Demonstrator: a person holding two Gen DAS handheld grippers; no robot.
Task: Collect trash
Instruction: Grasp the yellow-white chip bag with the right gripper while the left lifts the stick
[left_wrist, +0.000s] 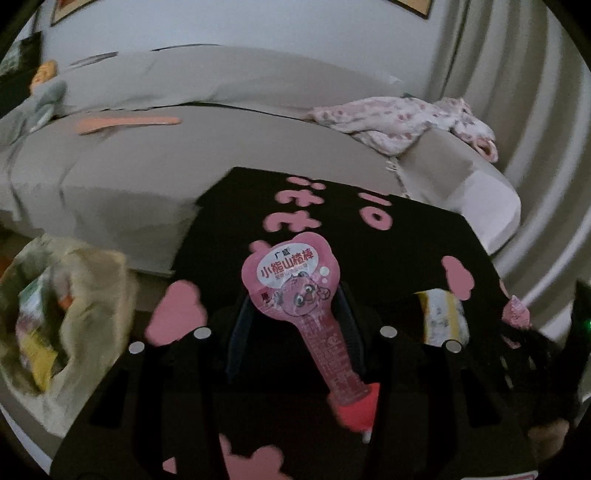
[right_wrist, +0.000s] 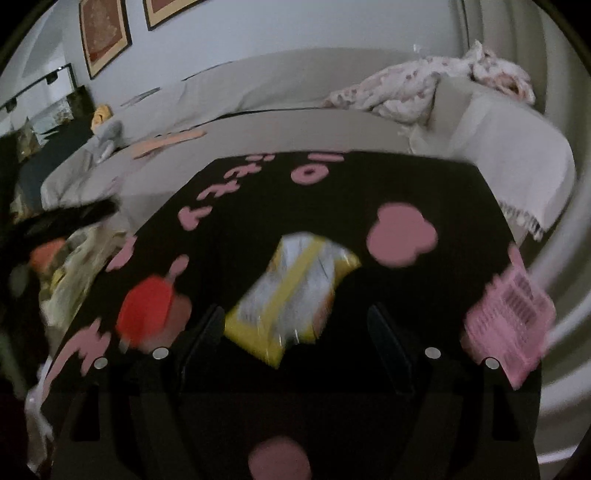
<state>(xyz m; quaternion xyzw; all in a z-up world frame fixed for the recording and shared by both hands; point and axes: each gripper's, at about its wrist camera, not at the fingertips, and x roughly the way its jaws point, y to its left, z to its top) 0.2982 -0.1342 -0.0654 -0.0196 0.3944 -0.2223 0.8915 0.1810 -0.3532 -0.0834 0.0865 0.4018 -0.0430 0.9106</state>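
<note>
A black table (right_wrist: 332, 206) with pink shapes and lettering on its top is standing just in front of a grey sofa (right_wrist: 295, 125). A yellow-and-white wrapper (right_wrist: 291, 291) is lying near the table's middle, and a pink wrapper (right_wrist: 509, 325) with a barcode is sitting at the right edge. On the sofa, a flowered cloth (right_wrist: 424, 85) is lying bunched at the right end, and a flat orange strip (right_wrist: 170, 142) is lying on the seat toward the left.

Right tongs (right_wrist: 295, 325) stand wide apart over the black counter with pink shapes (right_wrist: 236, 221), a crumpled yellow-and-white plastic wrapper (right_wrist: 291, 291) lying between them, ungripped.
</note>
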